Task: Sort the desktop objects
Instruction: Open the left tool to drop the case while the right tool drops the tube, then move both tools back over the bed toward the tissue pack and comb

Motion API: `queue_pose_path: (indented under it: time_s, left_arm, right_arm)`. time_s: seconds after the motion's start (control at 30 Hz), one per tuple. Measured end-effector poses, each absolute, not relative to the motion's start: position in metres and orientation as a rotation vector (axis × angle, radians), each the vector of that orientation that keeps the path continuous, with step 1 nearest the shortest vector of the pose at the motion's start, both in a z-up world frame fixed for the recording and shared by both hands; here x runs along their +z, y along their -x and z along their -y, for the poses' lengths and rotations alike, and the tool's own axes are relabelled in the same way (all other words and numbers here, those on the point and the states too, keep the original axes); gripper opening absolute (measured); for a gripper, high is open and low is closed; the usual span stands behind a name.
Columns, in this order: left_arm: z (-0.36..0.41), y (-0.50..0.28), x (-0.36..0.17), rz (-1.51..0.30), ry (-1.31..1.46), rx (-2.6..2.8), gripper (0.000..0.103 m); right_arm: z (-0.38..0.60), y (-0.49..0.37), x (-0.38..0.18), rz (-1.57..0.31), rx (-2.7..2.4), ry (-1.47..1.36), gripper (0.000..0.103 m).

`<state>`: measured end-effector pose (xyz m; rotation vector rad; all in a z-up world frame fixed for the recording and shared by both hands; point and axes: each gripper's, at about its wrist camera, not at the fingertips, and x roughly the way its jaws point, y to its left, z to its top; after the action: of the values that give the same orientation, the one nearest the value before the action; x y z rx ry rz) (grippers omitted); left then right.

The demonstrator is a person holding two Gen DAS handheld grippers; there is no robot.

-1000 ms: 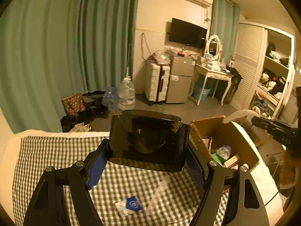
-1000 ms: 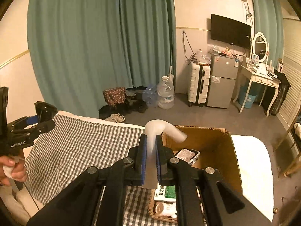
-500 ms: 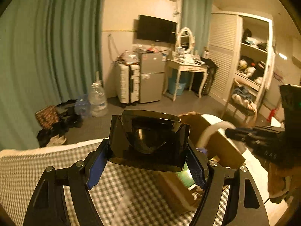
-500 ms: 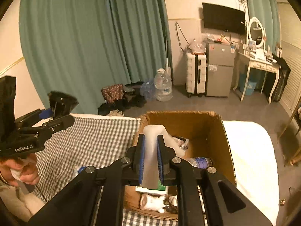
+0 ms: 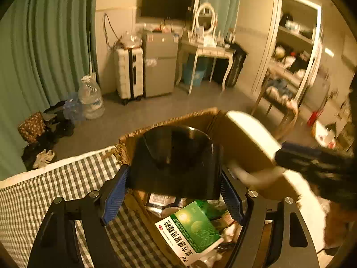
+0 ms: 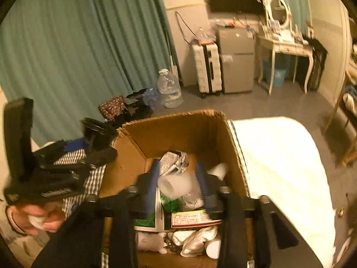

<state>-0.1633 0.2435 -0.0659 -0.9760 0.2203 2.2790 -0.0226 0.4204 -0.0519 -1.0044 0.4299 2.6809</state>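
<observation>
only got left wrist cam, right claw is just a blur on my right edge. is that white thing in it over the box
Observer: Yes. In the right wrist view the right claw hangs over the open cardboard box. Its jaws are opening, with the white thing between them.
Operator: whats under it in there
Observer: A crumpled silver packet lies in the box just beyond it.
Operator: how does my left claw look from that side
Observer: The left claw sits beside the box's left wall, gripping the black piece. The hand holding it also has a white wad in its palm.
</observation>
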Motion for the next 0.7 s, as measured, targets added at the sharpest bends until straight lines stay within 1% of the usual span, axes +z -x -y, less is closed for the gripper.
queue_pose_path:
  time_s: [0.07,0.13,0.17,0.23,0.27,0.33,0.4,0.47,0.57,0.63,0.7]
  left_arm:
    - [-0.249,0.164,-0.071,-0.258,1.003,2.286,0.081]
    - [-0.249,0.161,-0.07,-0.273,1.012,2.288,0.086]
    - [-0.246,0.16,-0.068,-0.275,1.008,2.295,0.086]
    - [-0.243,0.154,-0.06,-0.267,0.985,2.299,0.087]
    - [-0.241,0.151,-0.054,-0.267,0.965,2.306,0.09]
    - [-0.234,0.147,-0.043,-0.266,0.934,2.329,0.092]
    - [-0.223,0.142,-0.029,-0.249,0.905,2.351,0.093]
    - [-0.206,0.14,-0.015,-0.225,0.873,2.405,0.097]
    - [-0.175,0.136,-0.001,-0.205,0.854,2.479,0.099]
    - [-0.153,0.134,0.005,-0.205,0.843,2.53,0.101]
    - [-0.124,0.134,0.01,-0.209,0.845,2.592,0.101]
  right_arm:
    - [-0.424,0.023,-0.051,-0.433,2.68,0.996,0.048]
    - [-0.427,0.024,-0.046,-0.437,2.681,0.975,0.05]
    - [-0.427,0.024,-0.044,-0.448,2.68,0.968,0.051]
    - [-0.427,0.024,-0.04,-0.485,2.677,0.949,0.056]
    - [-0.424,0.024,-0.037,-0.5,2.676,0.941,0.058]
    - [-0.417,0.025,-0.035,-0.505,2.675,0.943,0.059]
    - [-0.409,0.028,-0.033,-0.511,2.659,0.954,0.06]
    - [-0.399,0.037,-0.031,-0.567,2.646,0.964,0.06]
    - [-0.372,0.052,-0.027,-0.594,2.672,1.002,0.062]
    - [-0.351,0.058,-0.022,-0.561,2.708,1.004,0.067]
    - [-0.33,0.062,-0.019,-0.535,2.748,0.994,0.074]
